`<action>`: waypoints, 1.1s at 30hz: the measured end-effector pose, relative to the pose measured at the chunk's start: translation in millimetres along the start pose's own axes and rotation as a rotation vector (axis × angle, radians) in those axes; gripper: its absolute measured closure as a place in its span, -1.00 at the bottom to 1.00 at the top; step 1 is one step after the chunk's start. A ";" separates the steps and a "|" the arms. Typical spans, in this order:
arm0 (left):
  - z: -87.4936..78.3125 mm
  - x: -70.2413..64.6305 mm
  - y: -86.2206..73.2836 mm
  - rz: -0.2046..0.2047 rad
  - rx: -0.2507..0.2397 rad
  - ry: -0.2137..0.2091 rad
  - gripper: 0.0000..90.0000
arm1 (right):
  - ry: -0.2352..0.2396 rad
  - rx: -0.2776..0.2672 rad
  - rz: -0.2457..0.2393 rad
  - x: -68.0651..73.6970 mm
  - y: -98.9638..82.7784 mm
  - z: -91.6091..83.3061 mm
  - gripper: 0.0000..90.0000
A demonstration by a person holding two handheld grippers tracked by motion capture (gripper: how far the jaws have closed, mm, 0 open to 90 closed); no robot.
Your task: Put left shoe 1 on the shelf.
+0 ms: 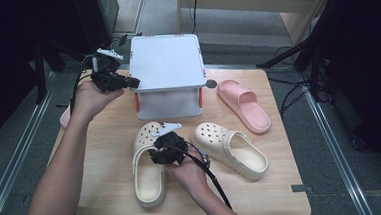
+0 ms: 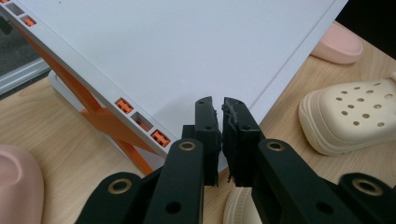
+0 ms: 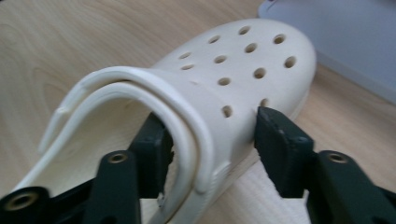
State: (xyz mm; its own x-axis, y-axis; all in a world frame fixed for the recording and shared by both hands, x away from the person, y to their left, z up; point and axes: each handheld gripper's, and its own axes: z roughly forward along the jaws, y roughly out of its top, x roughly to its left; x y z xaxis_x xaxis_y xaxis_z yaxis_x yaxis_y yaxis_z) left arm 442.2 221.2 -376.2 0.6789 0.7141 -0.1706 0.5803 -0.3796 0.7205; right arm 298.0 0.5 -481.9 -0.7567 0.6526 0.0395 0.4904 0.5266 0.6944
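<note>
Two cream clogs lie on the wooden table. My right gripper sits over the left clog. Its jaws stand open astride the clog's side wall, one jaw inside the opening behind the heel strap, the other outside by the vent holes. The right clog lies free beside it. My left gripper hovers at the left front corner of a white stand. Those jaws are shut with nothing between them.
The white stand has orange side braces and sits at the table's far middle. One pink slipper lies right of it. Another pink slipper rests at the table's left edge. Dark floor and rails surround the table.
</note>
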 end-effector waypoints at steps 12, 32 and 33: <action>2.4 -2.7 0.1 0.008 -0.009 0.005 0.88 | -0.088 -0.022 -0.017 -3.8 2.6 -9.2 0.61; 2.5 -1.0 -1.1 0.000 -0.017 -0.010 0.88 | -0.170 -0.066 0.032 -51.0 52.9 9.5 0.68; 2.5 -0.8 -1.1 0.003 -0.017 -0.010 0.88 | -0.181 -0.065 0.030 -52.7 55.5 13.6 0.68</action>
State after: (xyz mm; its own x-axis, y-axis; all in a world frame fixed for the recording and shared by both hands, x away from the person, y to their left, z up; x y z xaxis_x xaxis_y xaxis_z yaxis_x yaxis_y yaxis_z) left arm 442.2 219.6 -378.5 0.6850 0.7073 -0.1750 0.5706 -0.3714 0.7325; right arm 371.0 2.7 -455.2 -0.6489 0.7581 -0.0652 0.4781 0.4729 0.7401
